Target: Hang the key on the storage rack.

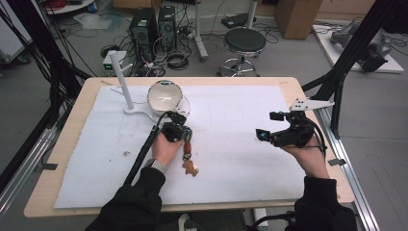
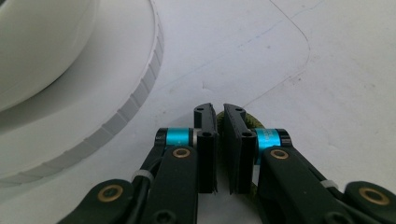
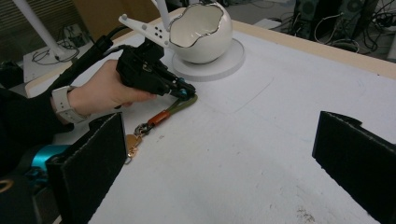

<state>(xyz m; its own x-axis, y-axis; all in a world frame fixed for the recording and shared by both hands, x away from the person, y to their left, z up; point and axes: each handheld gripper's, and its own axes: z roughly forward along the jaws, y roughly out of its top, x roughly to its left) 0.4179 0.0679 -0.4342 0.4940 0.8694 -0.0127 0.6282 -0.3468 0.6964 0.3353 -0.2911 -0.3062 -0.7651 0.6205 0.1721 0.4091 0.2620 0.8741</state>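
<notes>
Pinching keychain strap (image 3: pixel 180 106): left hand-held gripper (image 3: pixel 187 93)

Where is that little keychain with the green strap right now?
The keychain lies on the white mat, left of centre in the high view, just in front of the egg-shaped bowl. The left gripper is shut on its green loop end.

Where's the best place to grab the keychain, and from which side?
Take the green loop at the keychain's bowl-side end, coming down from above: it lies flat on the mat, thin enough for the pads to pinch, while the charm end is lumpy. The left gripper seems shut on that loop. Mind the bowl close behind.
</notes>
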